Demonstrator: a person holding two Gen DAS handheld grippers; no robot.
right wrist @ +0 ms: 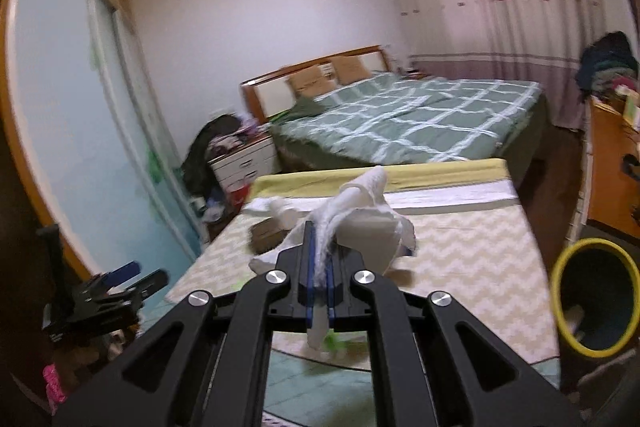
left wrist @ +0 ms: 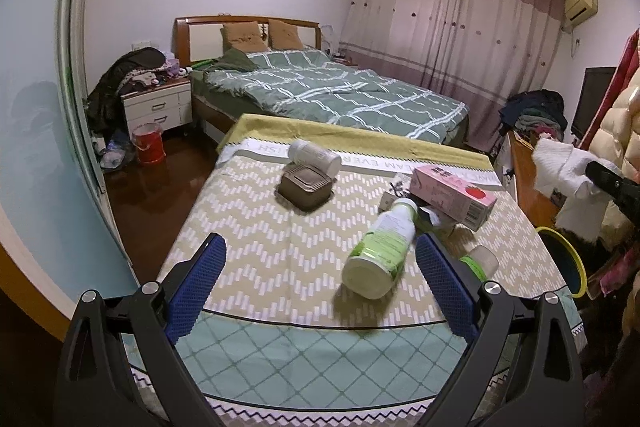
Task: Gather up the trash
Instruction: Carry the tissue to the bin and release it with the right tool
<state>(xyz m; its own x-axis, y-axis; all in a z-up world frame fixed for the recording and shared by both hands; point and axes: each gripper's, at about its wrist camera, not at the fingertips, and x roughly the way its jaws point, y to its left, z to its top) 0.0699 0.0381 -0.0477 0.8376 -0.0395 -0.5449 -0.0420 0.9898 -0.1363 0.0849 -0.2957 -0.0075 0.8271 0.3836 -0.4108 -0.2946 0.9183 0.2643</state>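
Chevron-patterned cloth covers the table [left wrist: 280,235] in a bedroom. Nearest, the left gripper [left wrist: 320,263] hangs over it with blue textured pads spread wide, gripping nothing. Between them lies a green-and-white plastic bottle [left wrist: 380,251], on its side, base toward the camera, cap pointing away toward a pink carton [left wrist: 454,197]. Farther off sit a squat brown box [left wrist: 306,189] and a toppled white jar [left wrist: 314,155]. The right gripper [right wrist: 319,259] is clenched on a crumpled white tissue [right wrist: 360,215], soft and ragged, trailing forward beyond the fingertips above the table. A yellow-rimmed bin [right wrist: 560,291] stands right; a green-checked bed [left wrist: 340,95] lies beyond.
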